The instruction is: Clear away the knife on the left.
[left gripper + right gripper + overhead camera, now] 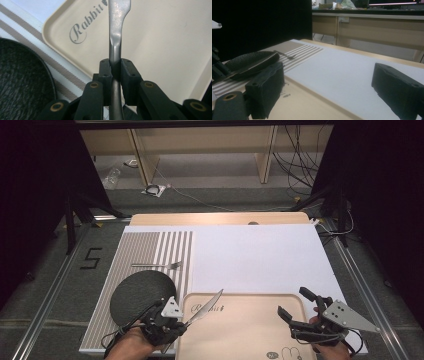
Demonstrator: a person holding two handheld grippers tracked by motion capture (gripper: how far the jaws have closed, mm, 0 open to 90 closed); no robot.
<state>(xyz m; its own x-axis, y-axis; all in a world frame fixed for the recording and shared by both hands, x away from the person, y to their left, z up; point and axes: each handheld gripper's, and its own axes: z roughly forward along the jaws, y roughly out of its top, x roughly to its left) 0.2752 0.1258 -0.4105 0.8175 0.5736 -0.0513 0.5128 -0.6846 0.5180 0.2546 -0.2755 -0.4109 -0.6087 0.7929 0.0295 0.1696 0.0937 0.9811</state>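
I am taking the beige tray [240,332] as my landmark; it is lying at the near edge of the white table sheet [260,255], which is reaching away behind it, and it is carrying the word "Rabbit" near its far-left corner. Left of the tray, the striped placemat [150,250] is lying flat, its stripes running away from me. On that mat, just beside the tray's left rim, the dark round plate [137,295] is sitting. I am holding the right gripper [296,306] over the tray's right part, jaws standing wide apart with nothing between them; in the right gripper view both black pads [265,87] are showing with bare sheet and tray rim in the gap. I am holding the left gripper [181,324] at the tray's near-left corner, jaws clamped on the handle of the knife [207,306]. The knife is hanging over the tray's left part, its blade pointing away and rightward above the lettering; the left gripper view is showing the handle pinched tight between the pads [105,71]. Beyond the tray's far-left corner, the fork [157,265] is lying on the mat, behind the plate, well apart from the knife.
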